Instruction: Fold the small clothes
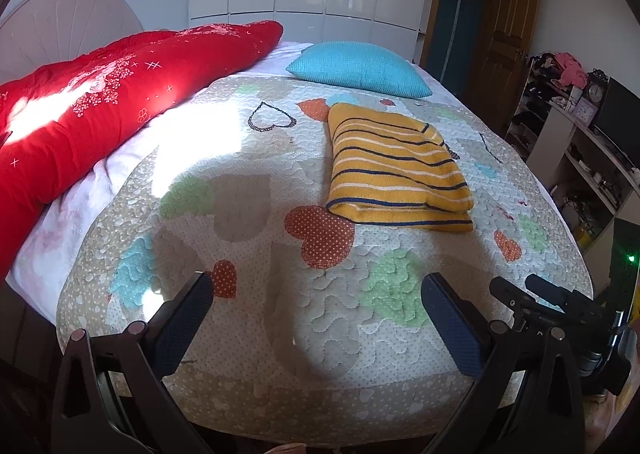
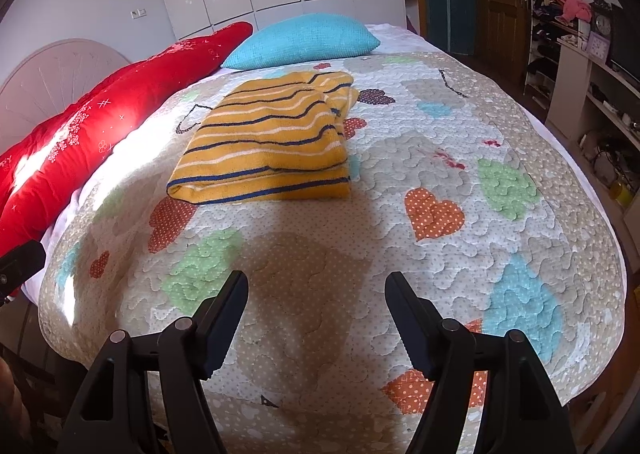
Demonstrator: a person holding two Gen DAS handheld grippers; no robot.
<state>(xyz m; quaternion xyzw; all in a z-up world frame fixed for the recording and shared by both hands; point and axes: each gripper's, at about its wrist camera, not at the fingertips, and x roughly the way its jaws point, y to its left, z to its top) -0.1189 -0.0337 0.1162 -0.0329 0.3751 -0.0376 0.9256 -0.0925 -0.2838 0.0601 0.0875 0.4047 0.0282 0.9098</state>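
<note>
A yellow garment with dark blue and white stripes point(image 1: 398, 169) point(image 2: 266, 145) lies folded into a thick rectangle on the heart-patterned quilt point(image 1: 280, 238) point(image 2: 400, 157). My left gripper point(image 1: 318, 294) hangs open over the quilt's near edge, well short of the garment, nothing between its blue pads. My right gripper point(image 2: 316, 288) is open too, above bare quilt in front of the garment and apart from it. Part of the right gripper point(image 1: 560, 310) shows at the lower right of the left wrist view.
A red duvet point(image 1: 112, 93) point(image 2: 80, 125) runs along the left side by the headboard. A turquoise pillow point(image 1: 360, 69) point(image 2: 304, 39) lies beyond the garment. White wardrobes, a wooden door and cluttered shelves point(image 1: 580, 141) point(image 2: 580, 65) stand behind and to the right.
</note>
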